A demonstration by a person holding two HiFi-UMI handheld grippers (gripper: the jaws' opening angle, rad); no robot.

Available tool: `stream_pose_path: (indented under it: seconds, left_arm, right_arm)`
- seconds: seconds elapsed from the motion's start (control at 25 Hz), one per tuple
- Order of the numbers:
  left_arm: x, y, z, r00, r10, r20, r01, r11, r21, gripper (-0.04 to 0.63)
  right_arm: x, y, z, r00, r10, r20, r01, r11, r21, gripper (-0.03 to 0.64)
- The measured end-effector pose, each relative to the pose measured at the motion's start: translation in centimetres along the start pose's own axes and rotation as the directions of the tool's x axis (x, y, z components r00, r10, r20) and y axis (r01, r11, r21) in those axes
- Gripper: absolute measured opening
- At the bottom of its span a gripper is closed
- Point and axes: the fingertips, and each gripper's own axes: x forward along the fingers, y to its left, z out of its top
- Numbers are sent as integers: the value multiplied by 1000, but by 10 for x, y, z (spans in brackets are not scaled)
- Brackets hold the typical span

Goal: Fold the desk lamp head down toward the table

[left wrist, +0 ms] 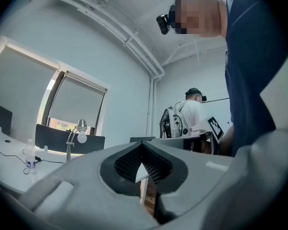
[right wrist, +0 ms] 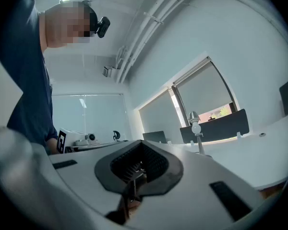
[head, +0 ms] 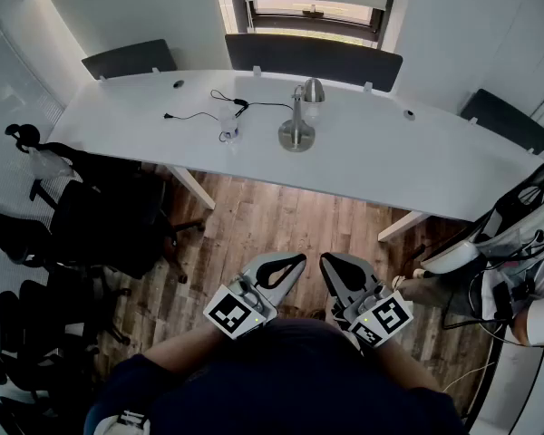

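Observation:
A small silver desk lamp (head: pixel 300 114) stands on the long white table (head: pixel 363 157), its head raised above a round base. It also shows far off in the left gripper view as the lamp (left wrist: pixel 78 133) and in the right gripper view as the lamp (right wrist: pixel 196 128). My left gripper (head: pixel 295 263) and right gripper (head: pixel 328 263) are held close to my body over the wooden floor, well short of the table. Both are shut with nothing between the jaws.
A black cable (head: pixel 219 102) and a small clear bottle (head: pixel 229 131) lie left of the lamp. Dark panels (head: pixel 314 58) stand along the table's far edge. Black office chairs (head: pixel 104 220) crowd the left. Another person (left wrist: pixel 192 114) stands at the right.

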Motion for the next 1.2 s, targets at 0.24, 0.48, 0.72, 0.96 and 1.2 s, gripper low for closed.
stream_pose_path:
  seconds: [0.24,0.48,0.72,0.96,1.2]
  left_arm:
    - [-2,-5,-1,1000,2,0,-2,1000,-1,5]
    - [-1,-2,0,1000,17,2,-17,1000,-6,5]
    - [5,2,-2,999,34,-10,-34,999,-6,5]
    - [19,1,1,998,58,-2,-58,998,17,5]
    - [37,16,-10,989,143,28,-144,988,49,5]
  right_arm:
    - [-2,4,-1,1000,7,-1,-7,1000,5,8]
    - [2,3,0,1000,14,-12,-14,1000,6,8]
    - [4,-3,1,999,36,-7,-35,999,22,9]
    - [-3,-18,8,998,60,12,-60,998,21,9]
    - [-13,-54,-4,997,83,9,-83,996,27,9]
